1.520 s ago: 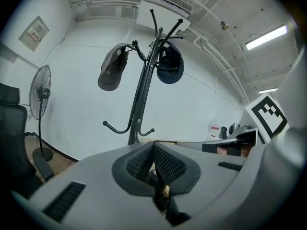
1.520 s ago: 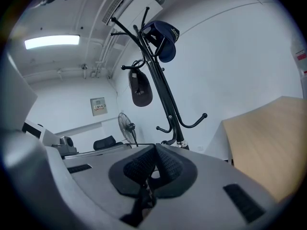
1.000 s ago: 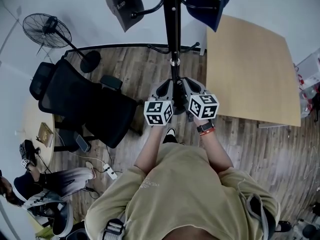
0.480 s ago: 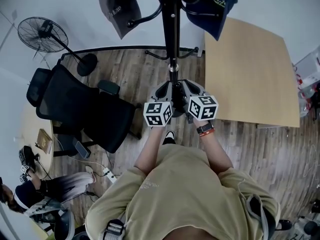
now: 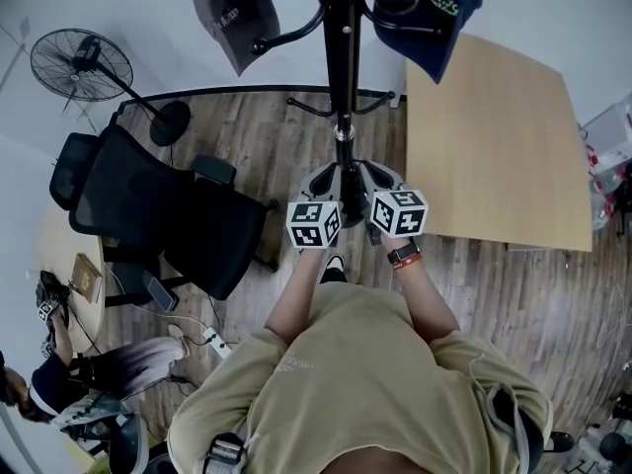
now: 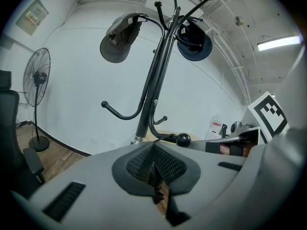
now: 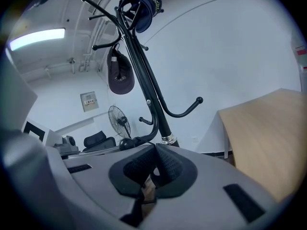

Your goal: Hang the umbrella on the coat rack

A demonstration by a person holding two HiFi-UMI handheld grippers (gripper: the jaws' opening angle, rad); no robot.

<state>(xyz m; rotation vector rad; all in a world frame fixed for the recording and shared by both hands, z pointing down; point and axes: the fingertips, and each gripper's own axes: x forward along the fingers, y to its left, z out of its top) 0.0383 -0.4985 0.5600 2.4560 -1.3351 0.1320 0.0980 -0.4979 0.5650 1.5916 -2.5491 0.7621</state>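
The black coat rack pole (image 5: 343, 87) rises right in front of me. A grey cap (image 5: 232, 13) hangs on its left arm and a dark blue cap (image 5: 439, 13) on its right. No umbrella shows in any view. My left gripper (image 5: 324, 178) and right gripper (image 5: 378, 176) are held side by side just before the pole's lower part, one on each side of it. In the left gripper view the left gripper (image 6: 154, 164) has its pads pressed together, with a knobbed hook (image 6: 183, 139) just beyond. The right gripper (image 7: 154, 164) is likewise shut, with nothing seen between its pads.
A black office chair (image 5: 158, 205) stands to the left, with a floor fan (image 5: 79, 64) behind it. A light wooden table (image 5: 494, 136) fills the right. A seated person (image 5: 109, 363) and a power strip (image 5: 212, 339) are at the lower left.
Both grippers stay shut and almost in place. The head view has tipped a little, so the rack's top and caps look slightly larger. The seated person at the lower left has shifted.
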